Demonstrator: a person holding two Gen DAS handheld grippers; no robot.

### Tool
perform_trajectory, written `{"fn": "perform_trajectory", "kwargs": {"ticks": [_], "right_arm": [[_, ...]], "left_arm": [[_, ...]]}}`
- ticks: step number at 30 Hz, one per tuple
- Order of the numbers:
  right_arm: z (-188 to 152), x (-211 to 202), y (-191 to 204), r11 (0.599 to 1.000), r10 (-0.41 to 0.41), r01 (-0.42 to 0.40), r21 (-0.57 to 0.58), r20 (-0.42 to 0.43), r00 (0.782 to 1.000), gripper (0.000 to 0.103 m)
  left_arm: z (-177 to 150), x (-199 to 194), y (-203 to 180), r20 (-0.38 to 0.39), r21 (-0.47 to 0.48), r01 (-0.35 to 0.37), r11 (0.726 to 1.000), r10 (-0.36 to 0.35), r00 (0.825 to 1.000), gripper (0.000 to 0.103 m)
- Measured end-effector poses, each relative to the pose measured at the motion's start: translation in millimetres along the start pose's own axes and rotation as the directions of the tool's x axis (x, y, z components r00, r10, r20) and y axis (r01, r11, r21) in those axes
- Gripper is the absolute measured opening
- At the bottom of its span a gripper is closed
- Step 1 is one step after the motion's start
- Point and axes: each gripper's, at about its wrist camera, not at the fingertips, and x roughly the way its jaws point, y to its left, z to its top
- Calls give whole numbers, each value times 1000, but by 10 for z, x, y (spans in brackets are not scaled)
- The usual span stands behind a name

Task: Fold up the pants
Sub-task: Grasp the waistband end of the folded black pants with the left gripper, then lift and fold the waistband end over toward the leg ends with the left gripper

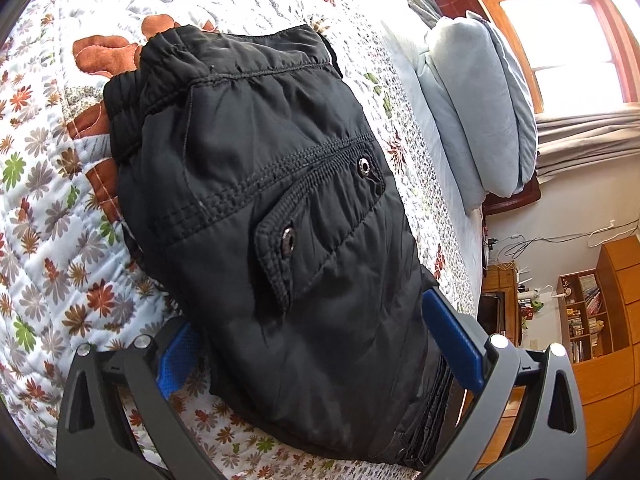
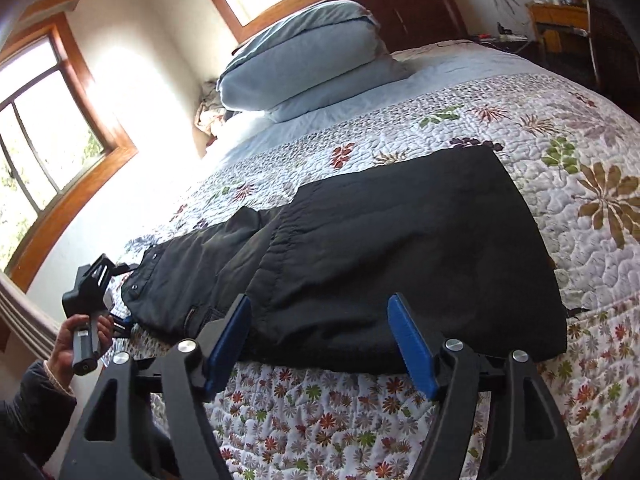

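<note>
With both our left gripper (image 1: 308,344) and right gripper (image 2: 320,344) spread wide and empty, we judge the soft, slippery black pants (image 2: 400,248), lying folded on the bed (image 2: 580,216) below the pillows (image 2: 304,64), best pinched at the thick near hem.

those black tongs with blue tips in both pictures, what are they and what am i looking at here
They are hand-held tongs, one in each of a person's hands, each with a camera looking along its fingers. One picture is from the left tongs, the other from the right tongs. Black pants lie folded on a flowered quilt on a bed, with pale blue pillows beyond. The left tongs straddle the pants' near end; whether they grip is unclear. The right tongs stand open and hold nothing. The right view also shows the person's hand holding the left tongs.
</note>
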Motion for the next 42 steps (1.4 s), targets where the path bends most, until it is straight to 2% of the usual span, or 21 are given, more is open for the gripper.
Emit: {"fn": "perform_trajectory", "kwargs": {"ticks": [2,3,4,5,6,13,18,23,30,38,42], "right_arm": [[-29,12,-74,999,15,-15,34,14,1000,79],[-50,28,-113,998,30,-31,50,20,999,79],[-67,47,-148,997,36,-37,64,20,999,79],[-78,69,-182,996,40,-41,77,17,999,79],[-88,75,-206,995,49,-50,86,17,999,79],[-86,95,-302,990,73,-77,120,32,997,80],[-99,121,-320,989,77,-80,125,31,997,80],[-112,141,-344,987,83,-86,136,29,996,80],[-117,149,-372,985,92,-96,145,33,995,80],[-130,145,-380,982,102,-107,158,39,994,80],[-131,140,-406,977,115,-121,175,44,992,80]], "left_arm": [[-7,14,-61,8,41,-7,999,7,1000,99],[-12,23,-84,14,54,-29,998,28,1000,91],[-21,25,-90,26,57,-61,997,60,998,72],[-22,26,-82,35,56,-91,994,90,995,61],[-14,26,-66,42,55,-119,991,117,992,41],[-25,-35,26,62,38,-106,994,103,993,19],[-77,-92,-10,88,53,-86,995,81,993,13],[-179,-177,-212,148,179,-104,978,78,986,13],[-280,-253,-485,196,285,-110,952,55,979,13],[-487,-229,-1081,212,486,-99,868,-7,977,14],[-718,-168,-1388,193,606,-82,791,-46,980,17]]}}
